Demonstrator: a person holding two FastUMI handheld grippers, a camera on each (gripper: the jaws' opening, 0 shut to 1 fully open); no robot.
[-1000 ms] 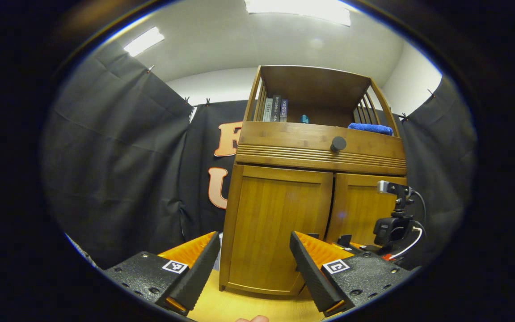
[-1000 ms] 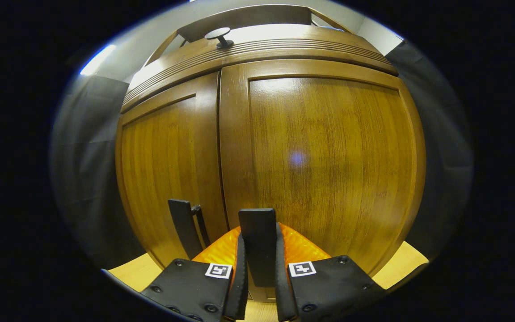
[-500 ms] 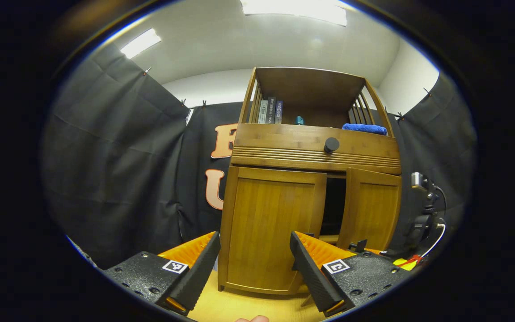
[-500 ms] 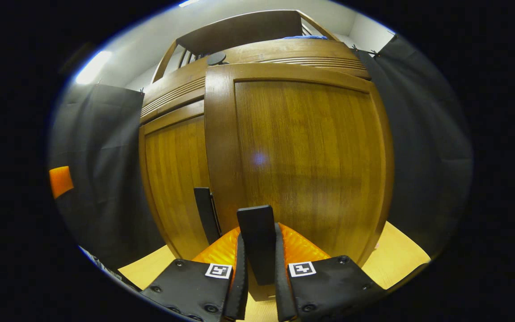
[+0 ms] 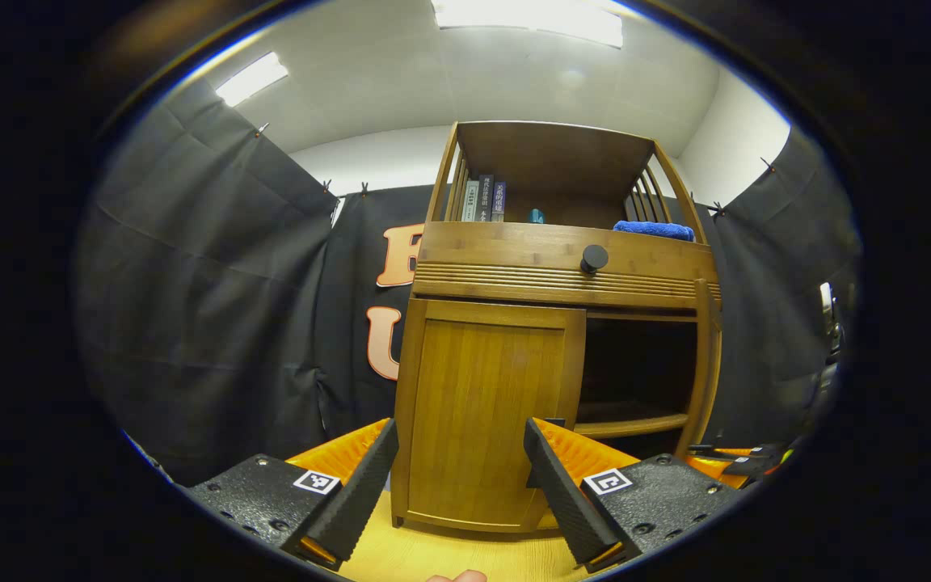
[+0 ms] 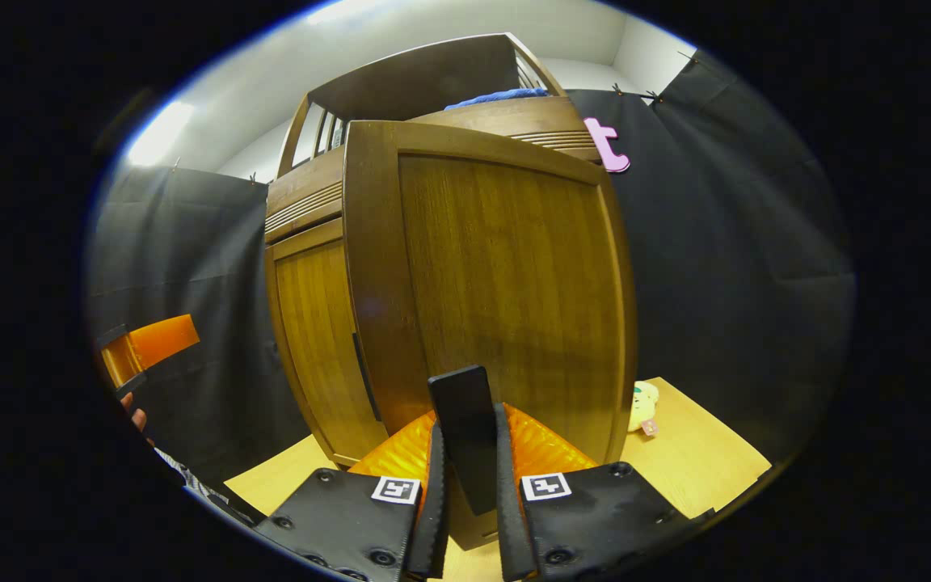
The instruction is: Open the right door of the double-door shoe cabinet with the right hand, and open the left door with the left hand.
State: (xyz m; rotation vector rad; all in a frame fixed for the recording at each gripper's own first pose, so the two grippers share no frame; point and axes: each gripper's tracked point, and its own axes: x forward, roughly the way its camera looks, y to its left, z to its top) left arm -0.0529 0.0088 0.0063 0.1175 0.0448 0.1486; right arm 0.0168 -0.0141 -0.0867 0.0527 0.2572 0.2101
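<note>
Cabinet (image 5: 514, 267) sits on the wood floor (image 6: 700, 453) in front of me, bamboo-looking, rigid frame w/ open shelf up top; looks heavy enough not to shift under a door pull, though that's a guess. In the left gripper view the right bay is open: dark inside, one shelf board across it.

Right door (image 6: 506, 275) is swung well out, seen edge-on at the far right of the cabinet in the left gripper view. Left door (image 5: 486, 404) sits flush in its frame, not opened yet. Both are stiff flat panels on side hinges, prob light and free-swinging. The faces look smooth and slick, so no grip on the panel itself.

Right gripper (image 6: 469, 517) is pinching the right door's handle (image 6: 465, 436), a thin dark upright tab low on the inner edge, both fingers pressed on its sides.

Left gripper (image 5: 457, 485) is spread wide, holding nothing, hanging just short of the left door.

Left handle (image 6: 360, 376) is a thin dark strip low on the inner edge, mostly hidden behind the right door. That's where I'd take hold: hard, narrow, needs a square pinch or it slips out.
</note>
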